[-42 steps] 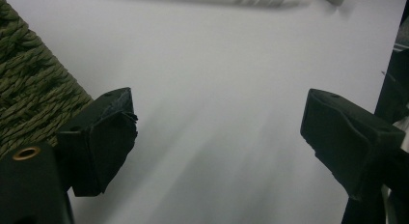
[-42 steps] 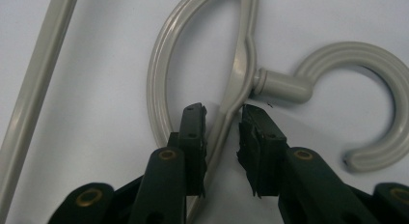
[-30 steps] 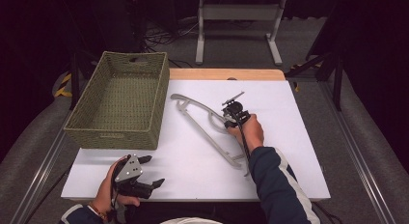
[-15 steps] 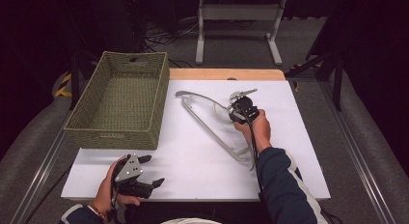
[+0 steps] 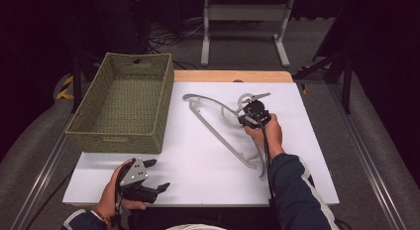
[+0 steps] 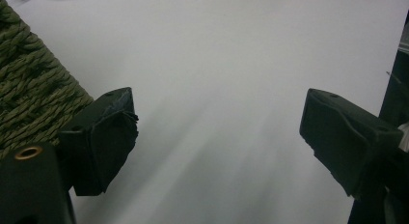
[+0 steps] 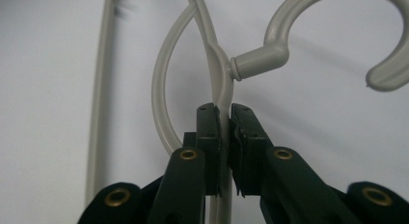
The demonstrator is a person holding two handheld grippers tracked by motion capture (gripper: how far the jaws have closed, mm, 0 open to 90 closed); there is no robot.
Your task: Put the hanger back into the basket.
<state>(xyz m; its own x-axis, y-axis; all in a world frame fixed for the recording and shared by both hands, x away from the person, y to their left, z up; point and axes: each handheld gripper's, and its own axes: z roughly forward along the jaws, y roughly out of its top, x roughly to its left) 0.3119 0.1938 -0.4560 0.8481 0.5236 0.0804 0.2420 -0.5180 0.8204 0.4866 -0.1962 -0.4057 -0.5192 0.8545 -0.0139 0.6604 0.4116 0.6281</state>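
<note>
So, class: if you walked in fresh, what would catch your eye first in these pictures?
Probably the pale grey plastic hanger lying across the middle of the white table, with the right claw clamped on its frame just below the hook. Next, the woven green basket at the table's left side. The left claw rests open at the near edge, holding nothing.

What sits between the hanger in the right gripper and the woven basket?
Nothing visible. The right gripper is shut on the grey plastic hanger just below its hook; only bare white table lies between it and the green woven basket. The left gripper rests open at the near edge.
</note>
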